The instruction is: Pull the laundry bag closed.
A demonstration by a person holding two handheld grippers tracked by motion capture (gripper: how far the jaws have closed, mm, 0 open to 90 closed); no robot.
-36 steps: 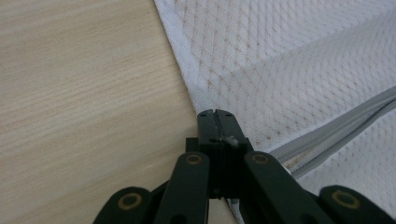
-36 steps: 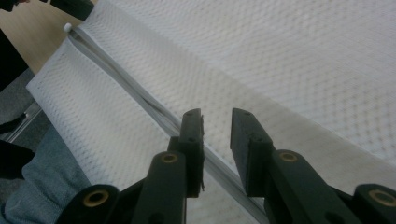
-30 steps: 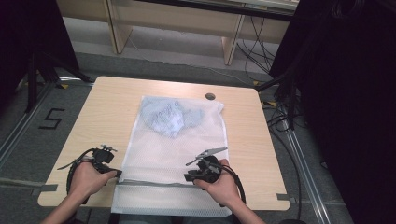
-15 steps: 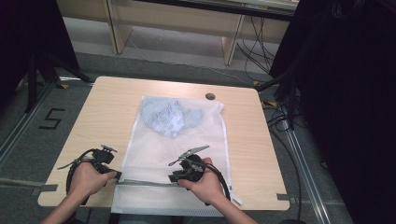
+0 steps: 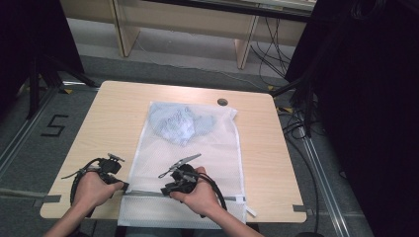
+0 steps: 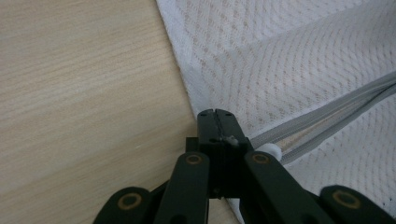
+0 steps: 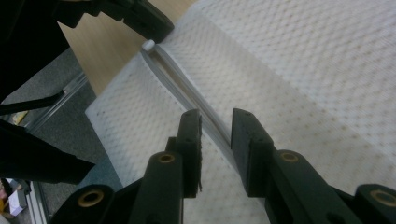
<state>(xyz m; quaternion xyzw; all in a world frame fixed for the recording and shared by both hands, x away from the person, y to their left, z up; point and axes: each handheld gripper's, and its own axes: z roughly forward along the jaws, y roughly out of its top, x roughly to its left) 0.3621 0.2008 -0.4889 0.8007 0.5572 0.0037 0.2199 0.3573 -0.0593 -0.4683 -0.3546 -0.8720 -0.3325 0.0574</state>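
A white mesh bag (image 5: pixel 197 163) lies flat on the wooden table (image 5: pixel 113 113) with a pale blue garment (image 5: pixel 180 123) bunched inside its far end. A grey zipper (image 5: pixel 146 193) runs across the near end. My left gripper (image 5: pixel 126 186) is shut on the bag's left edge (image 6: pixel 215 114), right at the zipper's white end stop (image 6: pixel 268 150). My right gripper (image 5: pixel 165 190) sits on the zipper left of the bag's middle. In the right gripper view its jaws (image 7: pixel 215 119) straddle the zipper (image 7: pixel 177 79) with a narrow gap, clamped on the slider hidden between them.
A dark round grommet (image 5: pixel 222 101) is set in the table beyond the bag. Bare wood lies to both sides of the bag. The near table edge is just behind both hands. Table legs and cables (image 5: pixel 296 123) stand on the floor beyond.
My right gripper has slid left along the zipper, from near the bag's right side to left of its middle. The left gripper has held still on the bag's edge.
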